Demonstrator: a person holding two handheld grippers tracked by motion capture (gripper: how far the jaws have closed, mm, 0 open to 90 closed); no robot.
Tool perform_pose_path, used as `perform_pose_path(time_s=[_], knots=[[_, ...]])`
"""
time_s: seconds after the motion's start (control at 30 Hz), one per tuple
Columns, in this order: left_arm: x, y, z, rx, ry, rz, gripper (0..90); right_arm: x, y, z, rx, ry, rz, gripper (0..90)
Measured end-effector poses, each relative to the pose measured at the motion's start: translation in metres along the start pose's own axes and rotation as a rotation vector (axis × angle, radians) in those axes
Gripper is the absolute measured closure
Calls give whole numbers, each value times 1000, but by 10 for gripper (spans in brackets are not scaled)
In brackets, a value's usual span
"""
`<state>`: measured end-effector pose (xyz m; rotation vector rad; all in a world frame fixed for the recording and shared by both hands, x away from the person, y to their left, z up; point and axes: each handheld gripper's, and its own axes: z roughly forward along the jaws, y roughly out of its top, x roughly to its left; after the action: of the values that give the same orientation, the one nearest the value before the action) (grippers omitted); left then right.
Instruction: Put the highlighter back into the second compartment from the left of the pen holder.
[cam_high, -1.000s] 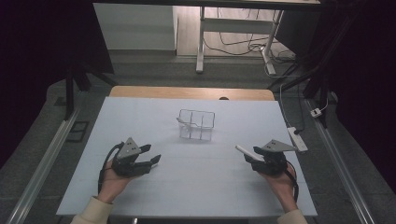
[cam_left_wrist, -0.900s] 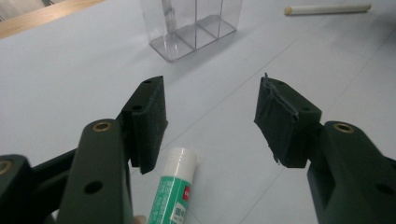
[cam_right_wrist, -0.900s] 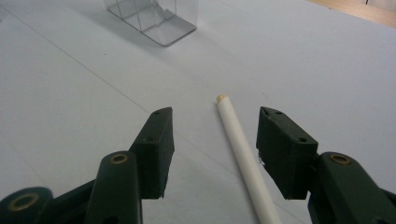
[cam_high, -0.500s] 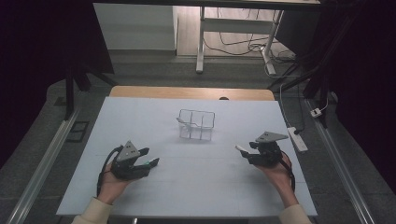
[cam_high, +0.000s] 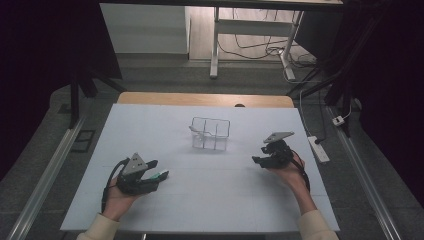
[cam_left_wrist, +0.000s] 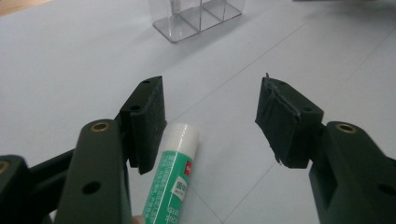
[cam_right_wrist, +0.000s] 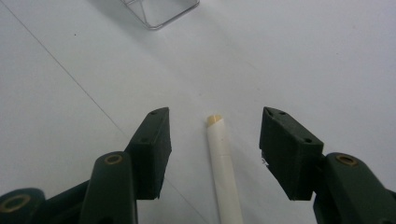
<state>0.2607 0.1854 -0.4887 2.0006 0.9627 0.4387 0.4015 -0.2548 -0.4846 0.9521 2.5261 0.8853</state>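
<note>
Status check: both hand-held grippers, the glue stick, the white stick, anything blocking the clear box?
Left hand-held gripper open, glue stick between jaws. Right hand-held gripper has just been opening, white stick loose between jaws. Clear box ahead, unobstructed.

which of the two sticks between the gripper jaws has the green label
The glue stick at the left gripper: green label with a white cap. The stick between the right gripper's jaws is plain white with no label.

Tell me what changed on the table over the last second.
The right tongs slid up the table toward the clear box, their jaws opening around a white stick that neither jaw presses. The left tongs, the glue stick beside one jaw and the box stayed put.
</note>
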Motion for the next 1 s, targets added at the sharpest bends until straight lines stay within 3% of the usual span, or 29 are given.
perform_pose_path(time_s=[0.4,0.7,1.0], knots=[[-1,2,5,7,-1,5,412,-9,-4,13,106,-40,1,442],[-4,4,10,15,-8,18,404,-12,-8,19,144,-33,-10,538],[-4,4,11,14,-5,16,389,-13,-8,20,139,-2,10,623]])
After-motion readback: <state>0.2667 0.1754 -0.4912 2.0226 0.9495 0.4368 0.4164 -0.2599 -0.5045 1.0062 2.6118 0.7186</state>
